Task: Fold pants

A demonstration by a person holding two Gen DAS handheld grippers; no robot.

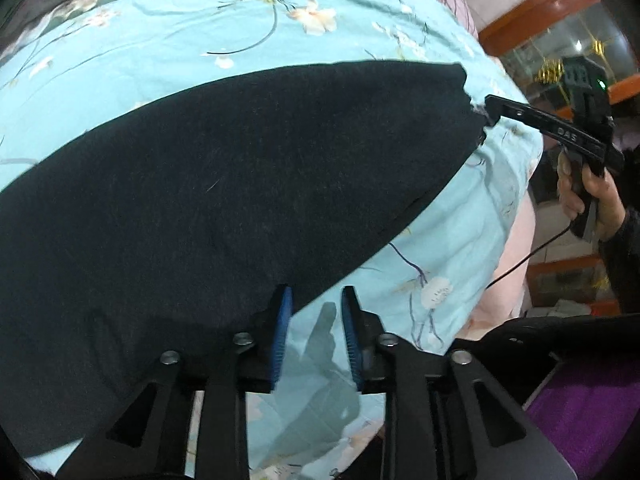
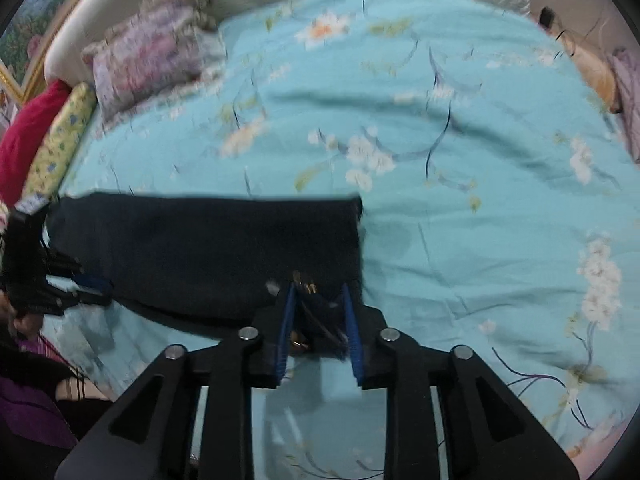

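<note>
- Blue ribbed pads line the two black fingers of the left gripper [image 1: 316,336], which fill the bottom of the left wrist view; the jaws stand apart with only bedspread and their own shadow between them, the left pad [image 1: 281,340] just over the near edge of the pants.
- Dark navy, almost black, the pants [image 1: 224,184] lie flat on the bedspread [image 1: 168,44] as one long smooth band with few creases, running along the bed's near side.
- From the right wrist view the pants [image 2: 208,248] show a straight far edge and a squared right end; small brass-coloured bits of hardware show at that near right corner, too blurred to name.
- Between the blue pads of the right gripper [image 2: 318,330] sits that dark corner of cloth; the jaws stand partly apart around it, and I cannot tell whether they pinch it.
- Seen from the left wrist view, the right gripper [image 1: 490,114] has its fingertip at the pants' far end, close to the bed's right edge, held by the person's right hand [image 1: 588,196].
- White letters "DAS" read along that gripper's finger; a small green light glows on its body.
- Turquoise with white blossoms and thin dark stems, the bedspread covers the whole bed.
- Floral pillows [image 2: 156,52] lie at the far left corner of the bed, with a red cushion [image 2: 28,132] at the left edge.
</note>
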